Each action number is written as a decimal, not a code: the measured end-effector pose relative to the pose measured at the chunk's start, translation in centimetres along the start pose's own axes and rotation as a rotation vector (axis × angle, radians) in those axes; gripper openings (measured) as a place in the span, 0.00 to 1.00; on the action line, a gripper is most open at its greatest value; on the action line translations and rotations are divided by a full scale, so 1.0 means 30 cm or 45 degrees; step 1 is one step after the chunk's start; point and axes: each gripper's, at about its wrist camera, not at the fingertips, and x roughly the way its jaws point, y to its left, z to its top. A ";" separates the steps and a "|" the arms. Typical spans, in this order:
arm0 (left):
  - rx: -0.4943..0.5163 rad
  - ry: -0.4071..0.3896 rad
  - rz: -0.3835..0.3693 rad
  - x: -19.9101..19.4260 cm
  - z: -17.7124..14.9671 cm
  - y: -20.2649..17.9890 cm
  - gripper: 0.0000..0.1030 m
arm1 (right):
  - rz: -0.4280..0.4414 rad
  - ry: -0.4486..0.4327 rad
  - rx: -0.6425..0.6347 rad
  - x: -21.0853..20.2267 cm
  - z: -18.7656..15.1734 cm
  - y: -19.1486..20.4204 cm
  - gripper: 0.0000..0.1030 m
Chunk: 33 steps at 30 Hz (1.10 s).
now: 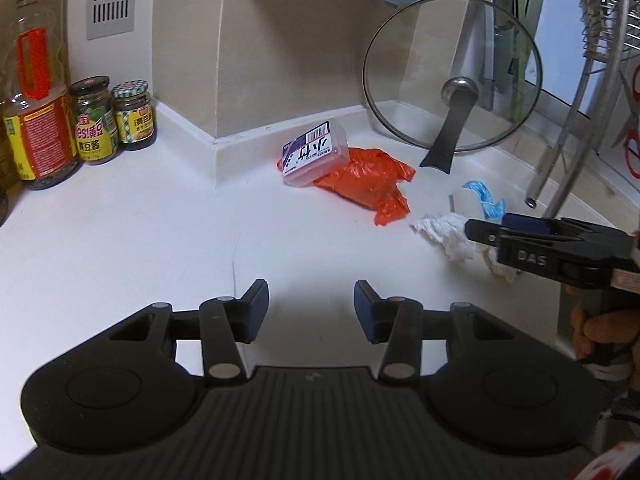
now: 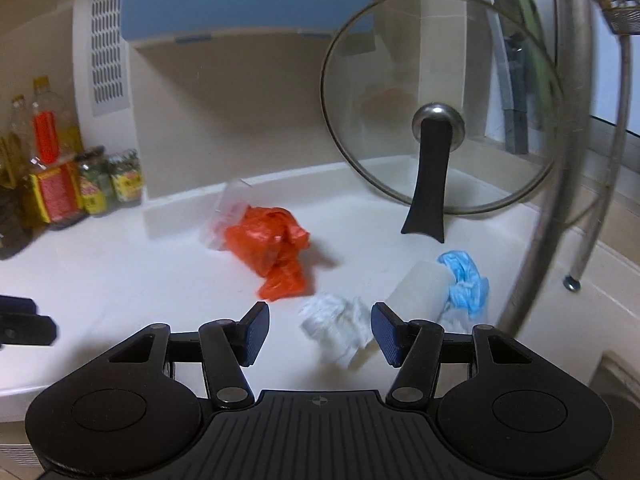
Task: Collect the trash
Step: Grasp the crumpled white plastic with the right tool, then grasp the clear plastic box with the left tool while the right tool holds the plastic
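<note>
Trash lies scattered on the white worktop (image 1: 120,232) near the back corner: a crumpled orange plastic bag (image 1: 366,182) with a clear labelled plastic box (image 1: 314,154) resting against it, a wad of white tissue (image 2: 340,326), a pale cardboard tube (image 2: 420,286) and a blue crumpled wrapper (image 2: 466,282) touching the tube's far end. Right gripper (image 2: 320,334) hangs just above the tissue, jaws open and empty, with the wad between them; this alignment suggests the tissue is the first pickup. Left gripper (image 1: 312,308) is over bare worktop, jaws partly open, holding nothing, well short of the orange bag. A glass pan lid (image 1: 452,74) leans upright against the wall behind the trash, propped on its handle. Sauce jars (image 1: 112,118) and an oil bottle (image 1: 36,92) stand grouped at the left wall, apart from the litter.
</note>
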 end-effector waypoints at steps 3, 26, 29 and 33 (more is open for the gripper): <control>-0.004 0.008 0.012 0.046 0.022 -0.007 0.42 | -0.001 0.025 -0.034 0.072 0.005 -0.020 0.56; 0.047 -0.051 -0.025 0.282 0.218 -0.123 0.45 | -0.010 -0.085 -0.055 0.109 0.067 -0.035 0.23; 0.065 -0.077 -0.001 0.318 0.252 -0.138 0.47 | -0.027 -0.092 -0.003 0.122 0.092 -0.053 0.23; 0.061 -0.103 0.036 0.377 0.300 -0.146 0.49 | -0.041 -0.095 0.073 0.155 0.113 -0.087 0.23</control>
